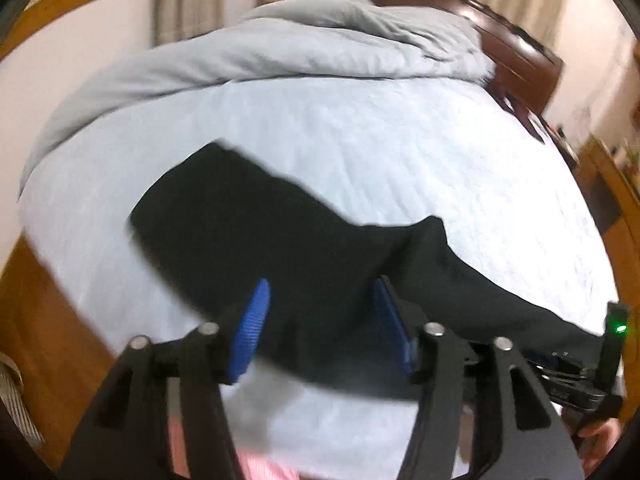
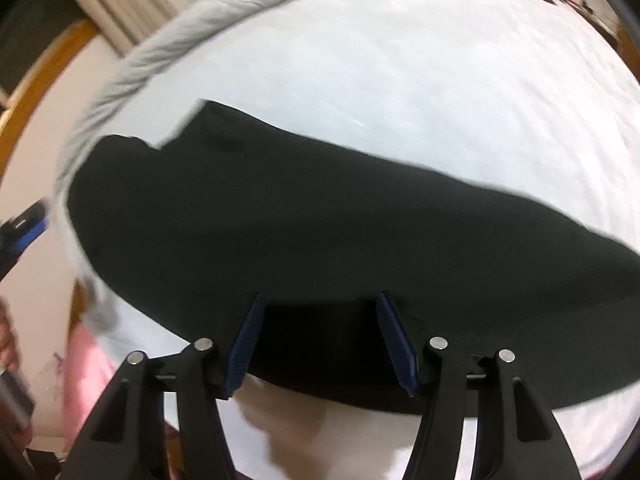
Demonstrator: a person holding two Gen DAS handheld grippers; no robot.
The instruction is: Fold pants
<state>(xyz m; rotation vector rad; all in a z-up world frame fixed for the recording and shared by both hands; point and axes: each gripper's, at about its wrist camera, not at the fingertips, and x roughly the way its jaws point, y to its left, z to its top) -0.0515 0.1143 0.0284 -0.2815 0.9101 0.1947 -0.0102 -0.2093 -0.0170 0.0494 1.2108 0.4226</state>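
Lying flat on the pale-blue quilted bed (image 1: 360, 128), the black fabric pants (image 1: 248, 232) stretch from 10 to 4 o'clock; the left hand-held gripper (image 1: 320, 296) and right hand-held gripper (image 2: 320, 308) both hover above with jaws apart, gripping nothing.

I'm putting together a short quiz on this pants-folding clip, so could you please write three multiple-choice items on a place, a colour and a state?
1. Where do the pants lie?
A. on the bed's light blue sheet
B. on the wooden floor
C. over a chair

2. What colour are the pads of the left hand-held gripper?
A. red
B. blue
C. white

3. How do the jaws of the right hand-held gripper stand?
A. clamped on the grey duvet
B. shut on nothing
C. apart, with no fabric pinched

Answers: 1 A, the black cloth is spread across the sheet; 2 B, both ribbed pads show blue; 3 C, a clear gap separates the pads above the pants.
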